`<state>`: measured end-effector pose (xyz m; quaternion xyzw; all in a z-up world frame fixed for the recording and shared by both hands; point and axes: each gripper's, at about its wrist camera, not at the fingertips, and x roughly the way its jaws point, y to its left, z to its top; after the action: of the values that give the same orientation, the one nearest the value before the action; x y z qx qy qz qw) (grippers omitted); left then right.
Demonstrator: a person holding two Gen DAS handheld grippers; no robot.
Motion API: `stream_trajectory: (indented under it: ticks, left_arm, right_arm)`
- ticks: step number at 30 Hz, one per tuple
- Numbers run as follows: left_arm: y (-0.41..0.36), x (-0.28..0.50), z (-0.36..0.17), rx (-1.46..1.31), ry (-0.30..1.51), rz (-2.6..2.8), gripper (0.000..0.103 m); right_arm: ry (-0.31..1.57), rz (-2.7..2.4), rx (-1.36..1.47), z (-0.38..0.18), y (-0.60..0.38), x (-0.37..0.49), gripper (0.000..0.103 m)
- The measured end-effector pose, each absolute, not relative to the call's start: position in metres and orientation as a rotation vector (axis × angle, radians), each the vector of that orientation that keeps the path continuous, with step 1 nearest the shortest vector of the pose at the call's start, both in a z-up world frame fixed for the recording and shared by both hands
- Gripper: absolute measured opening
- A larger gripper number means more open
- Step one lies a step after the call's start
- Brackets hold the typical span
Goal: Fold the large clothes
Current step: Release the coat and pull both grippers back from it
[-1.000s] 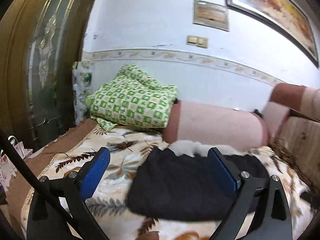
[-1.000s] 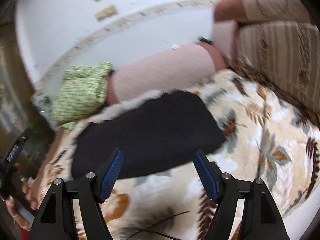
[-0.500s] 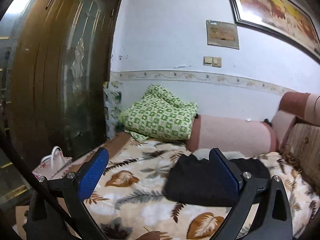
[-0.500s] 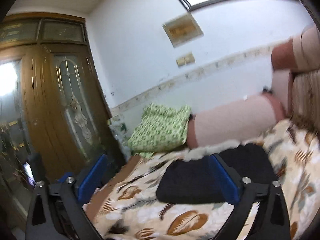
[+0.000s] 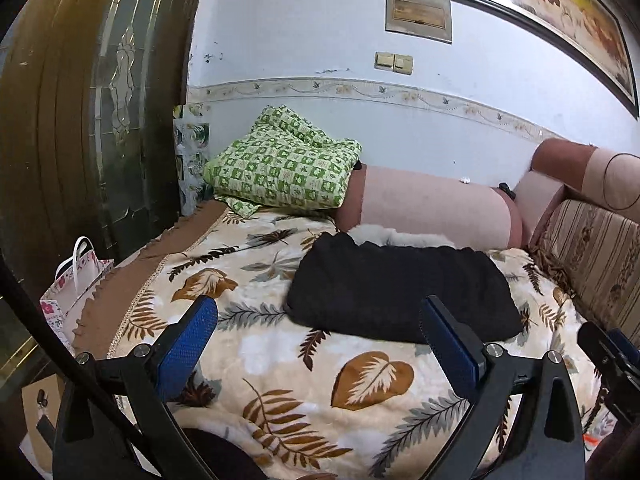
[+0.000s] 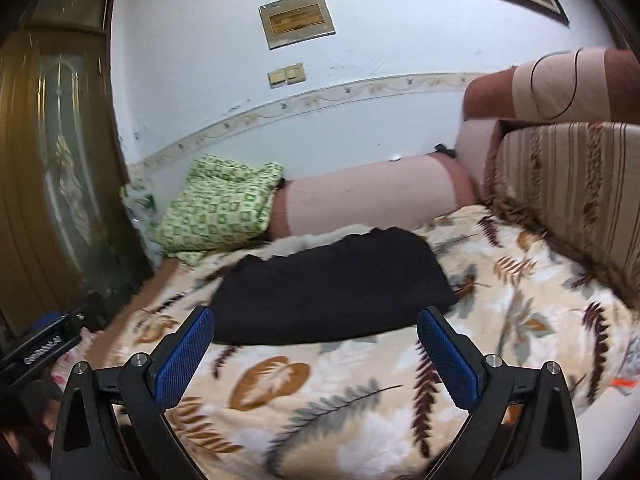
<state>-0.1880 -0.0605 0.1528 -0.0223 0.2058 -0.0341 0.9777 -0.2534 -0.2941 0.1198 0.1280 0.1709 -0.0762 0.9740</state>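
I see the folded black fleece garment with a white fluffy lining edge (image 5: 400,292) lying flat on the cream plush blanket printed with brown and grey leaves (image 5: 280,360). The garment sits toward the far side of the blanket, its white edge just beside the long pink bolster cushion (image 5: 432,212) that runs along the wall. In the right wrist view the same garment (image 6: 332,288) lies ahead of the fingers, centred between them.

My left gripper (image 5: 318,340) has its jaws spread wide and released; nothing lies between the blue textured pads (image 5: 188,344). It is held above the near part of the blanket, apart from the garment, pointing forward and slightly down toward it. The right pad overlaps the garment's near edge in the picture only; I cannot tell that it touches.

My right gripper (image 6: 316,344) is likewise wide apart and holds nothing, with its blue pads (image 6: 184,352) hovering over the blanket on the near side of the garment.

A green and white checked pillow (image 5: 280,168) rests at the far left against the bolster's end. A striped brown sofa backrest (image 5: 592,256) borders the blanket on the right. A white floral paper bag (image 5: 72,284) stands at the left edge, beside the dark wooden door with patterned glass (image 5: 100,100).
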Motion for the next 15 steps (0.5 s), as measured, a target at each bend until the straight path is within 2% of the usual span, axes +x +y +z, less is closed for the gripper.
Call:
stream_trajectory:
  ticks: [15]
  left_arm:
    - [-0.120, -0.113, 0.092, 0.062, 0.623, -0.122, 0.100]
  right_arm:
    - [0.506, -0.210, 0.247, 0.062, -0.332, -0.194, 0.103]
